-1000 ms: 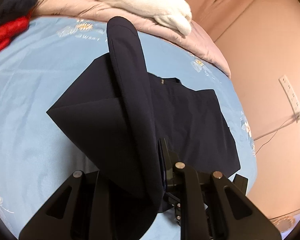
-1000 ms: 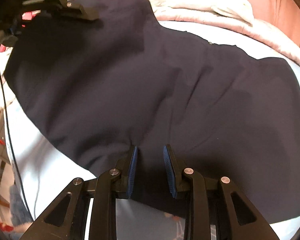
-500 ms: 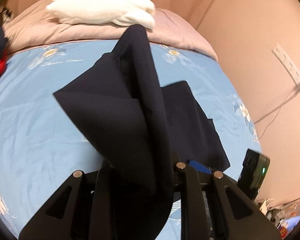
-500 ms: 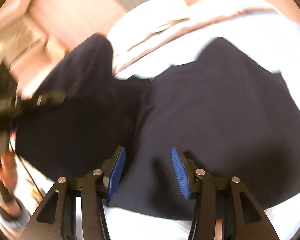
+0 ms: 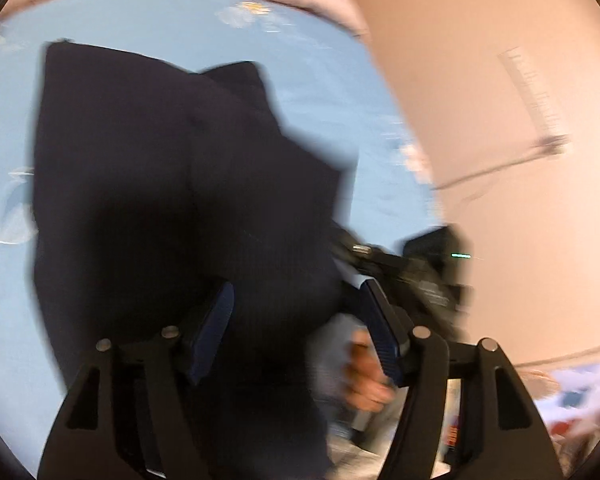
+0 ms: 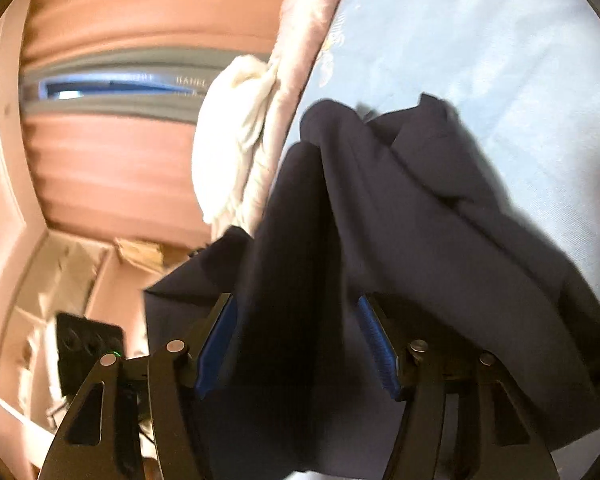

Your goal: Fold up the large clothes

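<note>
A dark navy garment (image 5: 172,184) lies folded over itself on the light blue bedsheet (image 5: 140,24). My left gripper (image 5: 300,320) hangs over its near edge with the jaws opening. Cloth lies between the blue pads (image 5: 380,340), which stand apart from it. In the right wrist view a raised ridge of the same garment (image 6: 380,200) runs between the fingers of my right gripper (image 6: 296,340). Its jaws are opening too, and the pads (image 6: 216,352) are spread beside the cloth. The right gripper's body (image 5: 424,276) and a hand (image 5: 364,380) show blurred at the left view's right.
A pink quilt (image 6: 296,80) and a white bundle (image 6: 236,140) lie along the head of the bed. A peach wall (image 5: 480,100) with a power strip (image 5: 536,96) and cord stands close beside the bed. Shelving and boxes (image 6: 60,280) sit beyond the bed's edge.
The left jaws, shut on a lifted fold before, have parted and the fold has dropped onto the garment. The right jaws spread wider, and that view has rolled and swung sideways.
</note>
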Tool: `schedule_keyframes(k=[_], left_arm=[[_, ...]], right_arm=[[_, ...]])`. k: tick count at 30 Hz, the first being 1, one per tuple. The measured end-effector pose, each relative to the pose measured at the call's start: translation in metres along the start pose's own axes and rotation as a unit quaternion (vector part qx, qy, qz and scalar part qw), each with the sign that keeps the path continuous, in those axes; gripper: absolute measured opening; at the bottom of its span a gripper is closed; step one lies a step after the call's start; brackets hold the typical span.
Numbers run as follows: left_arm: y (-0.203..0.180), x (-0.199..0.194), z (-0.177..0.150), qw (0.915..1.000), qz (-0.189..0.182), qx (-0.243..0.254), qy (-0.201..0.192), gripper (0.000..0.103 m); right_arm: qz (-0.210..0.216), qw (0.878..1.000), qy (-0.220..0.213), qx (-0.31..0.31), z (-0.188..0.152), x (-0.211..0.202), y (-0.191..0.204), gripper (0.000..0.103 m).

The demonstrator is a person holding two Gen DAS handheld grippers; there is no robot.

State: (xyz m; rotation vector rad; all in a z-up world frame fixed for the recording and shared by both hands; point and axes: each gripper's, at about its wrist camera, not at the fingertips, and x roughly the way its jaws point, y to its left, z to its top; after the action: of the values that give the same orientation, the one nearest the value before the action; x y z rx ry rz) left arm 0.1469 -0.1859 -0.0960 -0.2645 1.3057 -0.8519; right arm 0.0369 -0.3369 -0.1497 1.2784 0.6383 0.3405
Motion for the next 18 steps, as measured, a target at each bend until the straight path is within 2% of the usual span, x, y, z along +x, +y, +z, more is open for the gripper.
schedule_keyframes(k=[1, 4, 6, 8, 10, 13, 16, 18], left_arm=[[0.001, -0.008, -0.001, 0.9996, -0.027, -0.004, -0.005, 0.064], [0.012, -0.039, -0.005, 0.9983, -0.024, -0.002, -0.053, 0.066], [0.025, -0.059, -0.012, 0.9963, 0.005, -0.002, -0.086, 0.066], [0.043, -0.074, -0.023, 0.9919, 0.062, 0.000, -0.111, 0.066], [0.065, -0.079, -0.037, 0.9884, 0.100, -0.008, -0.115, 0.066], [0.098, -0.077, -0.060, 0.9866, 0.125, -0.032, -0.100, 0.066], [0.128, -0.074, -0.077, 0.9856, 0.130, -0.059, -0.090, 0.066], [0.142, -0.073, -0.087, 0.9856, 0.124, -0.076, -0.087, 0.066]], right_arm=[[0.007, 1.000, 0.001, 0.007, -0.001, -0.002, -0.002, 0.064], [0.015, 1.000, 0.014, 0.013, -0.007, -0.004, -0.002, 0.066], [0.015, 1.000, 0.023, 0.011, -0.007, -0.003, -0.001, 0.068], [0.018, 0.999, 0.031, 0.009, -0.008, -0.004, 0.003, 0.076], [0.018, 0.999, 0.042, 0.000, -0.006, -0.004, 0.008, 0.084], [-0.002, 0.999, 0.052, -0.005, -0.001, 0.002, 0.013, 0.086], [-0.032, 0.997, 0.063, -0.021, 0.003, 0.015, 0.019, 0.086], [-0.077, 0.993, 0.066, -0.054, 0.002, 0.025, 0.031, 0.086]])
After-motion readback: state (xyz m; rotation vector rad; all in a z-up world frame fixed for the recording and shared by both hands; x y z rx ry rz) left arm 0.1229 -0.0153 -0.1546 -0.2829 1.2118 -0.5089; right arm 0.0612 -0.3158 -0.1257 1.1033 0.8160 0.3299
